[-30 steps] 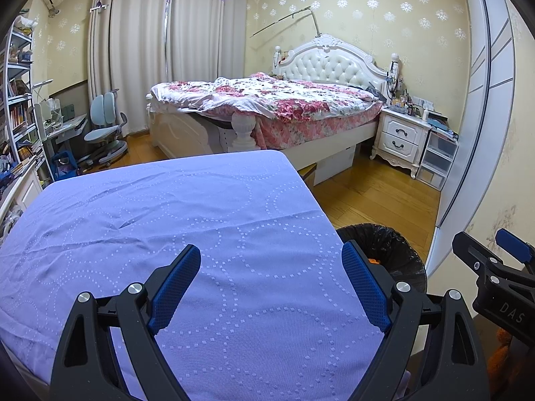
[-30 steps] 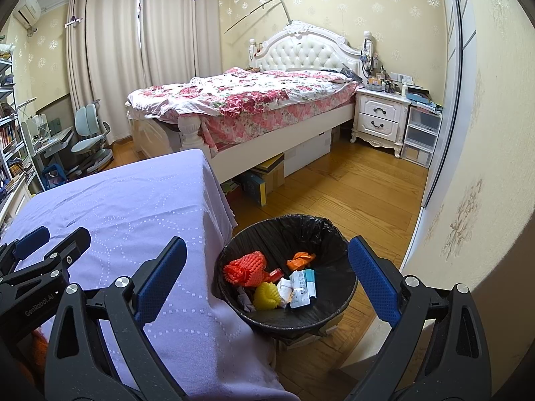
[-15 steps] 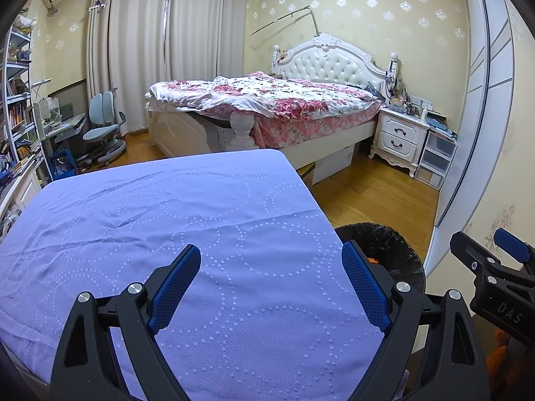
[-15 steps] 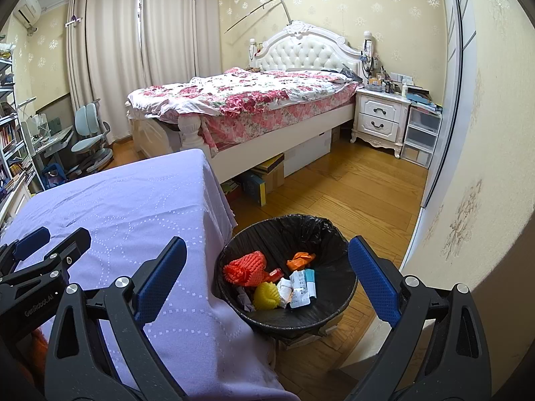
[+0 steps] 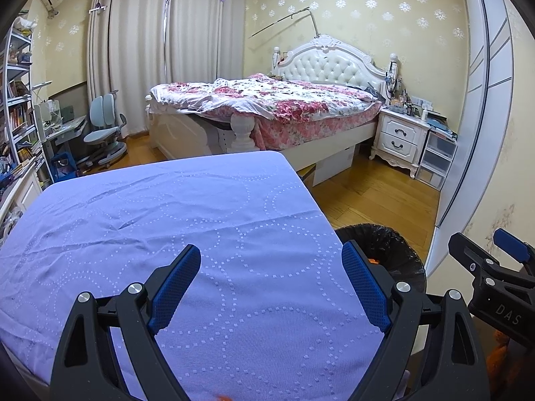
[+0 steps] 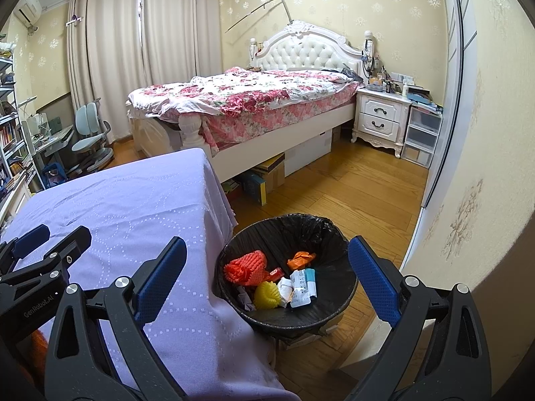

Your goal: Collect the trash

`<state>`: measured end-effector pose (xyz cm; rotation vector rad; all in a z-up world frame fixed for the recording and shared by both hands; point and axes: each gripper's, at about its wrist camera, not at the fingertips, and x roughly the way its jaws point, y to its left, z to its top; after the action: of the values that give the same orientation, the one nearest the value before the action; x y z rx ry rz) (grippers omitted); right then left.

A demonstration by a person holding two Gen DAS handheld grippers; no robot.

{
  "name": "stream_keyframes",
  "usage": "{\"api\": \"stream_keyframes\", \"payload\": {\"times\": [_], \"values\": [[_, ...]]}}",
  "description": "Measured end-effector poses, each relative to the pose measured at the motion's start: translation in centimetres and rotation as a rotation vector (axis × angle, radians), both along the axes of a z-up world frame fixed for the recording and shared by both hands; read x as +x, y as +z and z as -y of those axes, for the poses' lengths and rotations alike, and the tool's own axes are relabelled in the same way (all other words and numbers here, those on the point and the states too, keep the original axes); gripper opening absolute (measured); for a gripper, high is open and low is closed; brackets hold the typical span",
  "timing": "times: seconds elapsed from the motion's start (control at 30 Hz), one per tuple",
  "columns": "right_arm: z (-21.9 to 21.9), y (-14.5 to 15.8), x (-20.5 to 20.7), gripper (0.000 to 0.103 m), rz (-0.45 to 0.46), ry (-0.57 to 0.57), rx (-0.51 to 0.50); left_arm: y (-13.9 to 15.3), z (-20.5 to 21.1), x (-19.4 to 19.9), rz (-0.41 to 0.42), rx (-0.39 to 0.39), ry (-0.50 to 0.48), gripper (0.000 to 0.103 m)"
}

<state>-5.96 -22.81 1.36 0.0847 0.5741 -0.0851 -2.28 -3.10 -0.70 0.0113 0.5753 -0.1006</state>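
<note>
Trash point(image 6: 284, 282) all sits in the black-lined bin point(image 6: 337, 230) on the floor, just beside the table's right edge: an orange foam net, a yellow foam net, an orange scrap, a small red piece, white and pale blue packets and some crumpled paper.

Nearest the cameras, the left gripper point(image 5: 271, 284) hovers over the table with its blue pads spread wide apart and nothing between them. Right gripper point(image 6: 265, 275) likewise has its fingers wide apart and empty, aimed over the table corner and the bin's mouth. Each gripper shows at the edge of the other's view, side by side.

A bit of orange shows at the very bottom edge of the left wrist view and low beside each gripper body; too cut off to say whether it is trash or something the person wears.

Purple tablecloth point(image 5: 167, 220): wrinkled, dotted ring pattern, no loose item visible on the part in view.

Wooden floor point(image 6: 361, 187) past the bin: no litter seen. Boxes under the bed point(image 6: 240, 100) look like storage, not trash.

Judgement: collection appears essentially finished. Both claws empty, table bare, bin holding the lot. What may be left is checking the hidden near edge of the table, and possibly dealing with the bag itself.
</note>
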Motion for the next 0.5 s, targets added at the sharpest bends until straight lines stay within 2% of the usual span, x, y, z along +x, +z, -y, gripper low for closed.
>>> {"api": "stream_keyframes", "payload": {"times": [0.5], "values": [[-0.06, -0.79, -0.33, 0.095, -0.005, 0.006, -0.003, 0.16, -0.15, -0.37, 0.003, -0.005, 0.008, 0.086]]}}
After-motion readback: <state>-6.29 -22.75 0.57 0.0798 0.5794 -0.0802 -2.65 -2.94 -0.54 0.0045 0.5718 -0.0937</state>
